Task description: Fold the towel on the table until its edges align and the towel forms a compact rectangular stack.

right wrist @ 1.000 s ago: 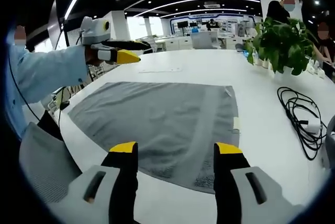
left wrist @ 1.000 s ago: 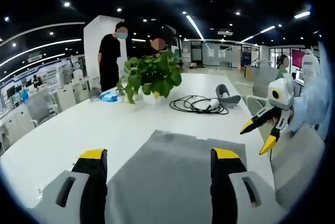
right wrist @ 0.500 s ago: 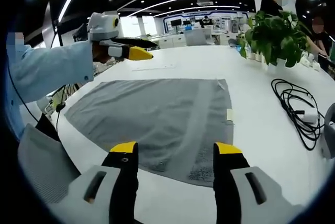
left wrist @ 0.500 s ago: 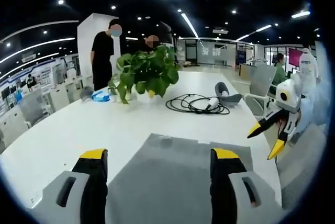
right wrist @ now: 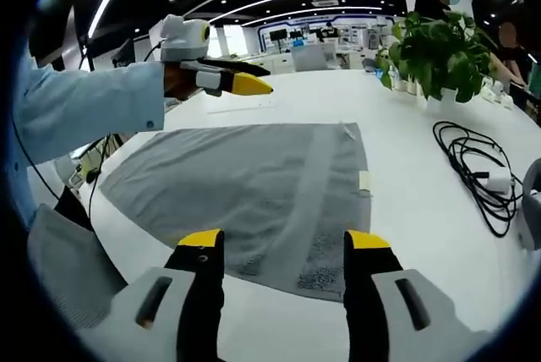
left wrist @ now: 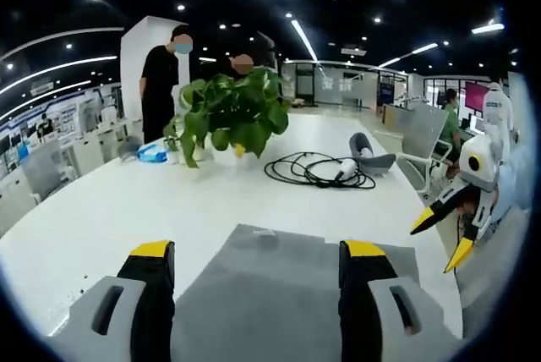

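Observation:
A grey towel (right wrist: 254, 176) lies spread flat on the white table (right wrist: 423, 235), with a small label at its right edge. My right gripper (right wrist: 284, 239) hovers open over the towel's near edge, nothing between its yellow-tipped fingers. In the left gripper view the towel (left wrist: 270, 294) runs between the jaws of my left gripper (left wrist: 258, 252), which stands open above it. In the right gripper view the left gripper (right wrist: 228, 81) hangs over the towel's far left side, held by a hand in a light-blue sleeve. The right gripper (left wrist: 444, 237) shows open at the right of the left gripper view.
A potted plant (left wrist: 228, 112) stands on the table with a coiled black cable (left wrist: 317, 172) and a grey object (left wrist: 368, 155) beside it. Two people (left wrist: 161, 83) stand behind the plant. A grey mesh chair (right wrist: 68, 269) sits at the table's near edge.
In the right gripper view the left gripper has moved right over the towel. In the left gripper view the right gripper has drifted right and down. The towel lies as before.

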Tool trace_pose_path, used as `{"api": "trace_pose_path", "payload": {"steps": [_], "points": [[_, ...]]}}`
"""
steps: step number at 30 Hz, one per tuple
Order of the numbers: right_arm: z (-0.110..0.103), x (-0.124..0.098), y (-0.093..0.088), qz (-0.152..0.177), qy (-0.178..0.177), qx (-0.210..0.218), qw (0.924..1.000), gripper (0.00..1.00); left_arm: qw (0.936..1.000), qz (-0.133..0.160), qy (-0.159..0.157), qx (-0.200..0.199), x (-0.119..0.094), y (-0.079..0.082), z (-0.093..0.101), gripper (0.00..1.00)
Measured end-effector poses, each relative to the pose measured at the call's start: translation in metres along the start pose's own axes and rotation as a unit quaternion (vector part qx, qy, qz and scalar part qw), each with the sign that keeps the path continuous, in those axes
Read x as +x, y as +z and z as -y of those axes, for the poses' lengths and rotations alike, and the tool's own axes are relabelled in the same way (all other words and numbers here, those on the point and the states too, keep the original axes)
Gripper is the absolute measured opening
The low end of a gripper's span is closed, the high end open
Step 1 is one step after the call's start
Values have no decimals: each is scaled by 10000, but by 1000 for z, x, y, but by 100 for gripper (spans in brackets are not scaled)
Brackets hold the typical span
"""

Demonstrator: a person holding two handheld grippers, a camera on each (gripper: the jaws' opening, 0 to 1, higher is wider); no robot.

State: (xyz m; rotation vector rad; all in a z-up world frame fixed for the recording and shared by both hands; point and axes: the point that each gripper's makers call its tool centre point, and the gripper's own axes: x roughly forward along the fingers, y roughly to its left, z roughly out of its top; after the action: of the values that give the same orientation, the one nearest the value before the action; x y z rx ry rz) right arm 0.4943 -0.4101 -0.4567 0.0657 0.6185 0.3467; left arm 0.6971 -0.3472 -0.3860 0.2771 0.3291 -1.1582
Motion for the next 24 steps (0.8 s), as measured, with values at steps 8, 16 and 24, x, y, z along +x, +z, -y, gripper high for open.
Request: {"api": "trace_pose_path", "payload": {"steps": [8, 16, 24], "points": [[7, 0, -5, -27, -51, 80, 10000, 56, 9999, -6, -105, 26, 20, 2, -1, 81], [11, 3, -8, -30, -76, 196, 9998, 56, 9999, -43, -155, 18, 41, 0, -3, 81], [13, 4, -8, -10, -95, 263, 9996, 56, 9996, -108, -257, -36, 66, 2, 0, 80]]}}
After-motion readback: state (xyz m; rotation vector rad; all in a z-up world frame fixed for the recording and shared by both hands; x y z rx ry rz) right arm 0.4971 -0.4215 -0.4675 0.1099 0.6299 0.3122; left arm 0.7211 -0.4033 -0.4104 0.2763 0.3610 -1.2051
